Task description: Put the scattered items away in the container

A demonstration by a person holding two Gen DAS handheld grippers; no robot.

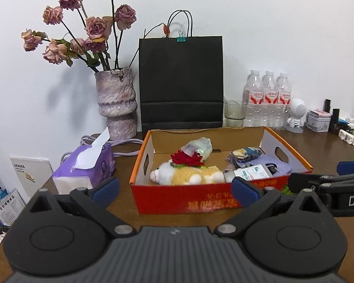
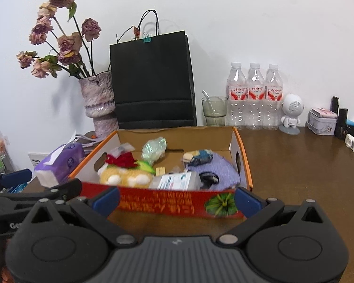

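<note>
While I hold both tools before the box: nothing is between their fingers.
Left hand-held gripper [image 1: 174, 189]: jaws wide apart, empty.
Right hand-held gripper [image 2: 177, 199]: jaws wide apart, empty.
Cardboard box [image 1: 200, 197]: on the worktop [image 2: 306, 165], at 12 o'clock.
Inside the box: plush toy [image 1: 188, 175], purple cloth [image 2: 220, 168], bottle [image 1: 250, 173].
Tissue pack [image 1: 87, 165]: at 10 o'clock.

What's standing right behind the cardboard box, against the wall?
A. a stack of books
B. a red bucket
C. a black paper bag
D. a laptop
C: a black paper bag with cord handles stands upright against the wall, directly behind the cardboard box.
</note>
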